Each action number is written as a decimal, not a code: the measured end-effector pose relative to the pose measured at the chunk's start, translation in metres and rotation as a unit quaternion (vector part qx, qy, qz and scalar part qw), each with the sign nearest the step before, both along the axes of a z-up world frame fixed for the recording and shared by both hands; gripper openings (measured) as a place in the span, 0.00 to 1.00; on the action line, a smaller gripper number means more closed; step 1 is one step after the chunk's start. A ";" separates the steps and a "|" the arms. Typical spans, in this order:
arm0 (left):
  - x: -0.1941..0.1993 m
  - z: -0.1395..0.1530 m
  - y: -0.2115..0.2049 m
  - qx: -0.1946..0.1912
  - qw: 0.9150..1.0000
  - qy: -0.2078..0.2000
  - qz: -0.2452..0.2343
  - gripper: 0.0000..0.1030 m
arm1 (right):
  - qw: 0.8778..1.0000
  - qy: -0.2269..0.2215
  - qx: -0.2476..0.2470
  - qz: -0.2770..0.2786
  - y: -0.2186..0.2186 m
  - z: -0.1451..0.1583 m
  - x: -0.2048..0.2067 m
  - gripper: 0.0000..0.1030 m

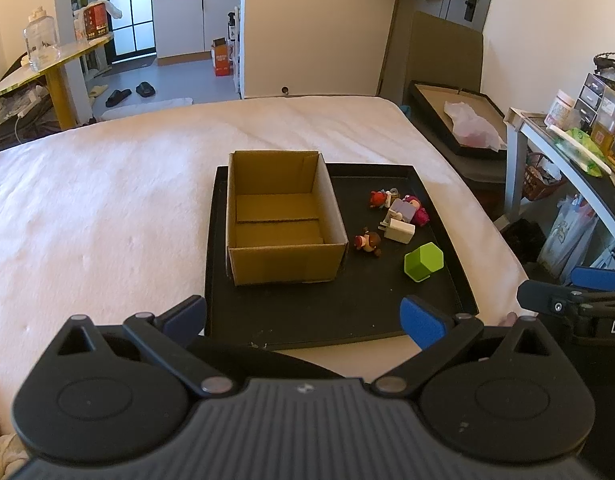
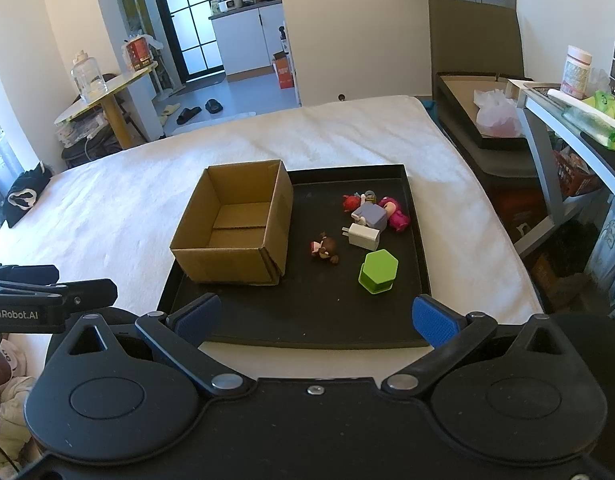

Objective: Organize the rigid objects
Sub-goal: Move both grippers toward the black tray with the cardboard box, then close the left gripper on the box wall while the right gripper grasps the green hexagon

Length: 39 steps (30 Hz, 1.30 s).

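- An open cardboard box [image 2: 237, 226] stands empty on the left half of a black tray [image 2: 307, 320]; the tray lies on a white-covered bed [image 2: 127, 200].
- On the tray's right half: a green hexagonal block [image 2: 377, 272], a white charger plug [image 2: 363, 236], a brown figurine [image 2: 325, 249], a purple-grey cube [image 2: 370, 216], a pink figurine [image 2: 395, 213] and a red figurine [image 2: 350, 202], the last three clustered and touching.
- Bare tray floor lies between the block and the near rim.
- The right gripper [image 2: 317, 318] hangs above the near rim, jaws wide apart, empty.
- The left gripper [image 1: 303, 318] likewise gapes empty; its side reads "GenRobot.AI".
- A shelf [image 2: 567, 120] flanks the bed's right.
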<state>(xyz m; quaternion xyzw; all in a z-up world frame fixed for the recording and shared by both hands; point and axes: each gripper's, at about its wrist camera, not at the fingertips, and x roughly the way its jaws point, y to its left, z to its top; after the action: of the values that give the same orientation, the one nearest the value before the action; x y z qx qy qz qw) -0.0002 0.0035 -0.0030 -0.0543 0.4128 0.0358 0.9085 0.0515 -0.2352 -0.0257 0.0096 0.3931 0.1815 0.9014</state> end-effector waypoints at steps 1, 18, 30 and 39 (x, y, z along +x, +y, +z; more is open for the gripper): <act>0.000 0.000 0.000 0.000 1.000 0.000 0.000 1.00 | 1.000 0.000 0.000 0.000 0.000 0.000 0.000 1.00; 0.007 -0.007 0.007 -0.010 1.000 0.005 0.008 0.99 | 1.000 -0.003 0.010 -0.011 -0.003 -0.007 0.004 1.00; 0.023 -0.021 0.012 -0.010 1.000 0.016 0.017 0.99 | 1.000 0.000 0.017 -0.019 -0.007 -0.020 0.021 1.00; 0.044 -0.037 0.021 -0.018 0.999 0.032 0.035 0.97 | 0.999 0.024 0.032 -0.034 -0.012 -0.041 0.046 0.87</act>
<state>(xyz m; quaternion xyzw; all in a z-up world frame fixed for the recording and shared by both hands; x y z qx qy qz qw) 0.0436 0.0247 -0.0404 -0.0835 0.4403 0.0619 0.8918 0.0978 -0.2468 -0.0670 0.0563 0.4084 0.1633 0.8963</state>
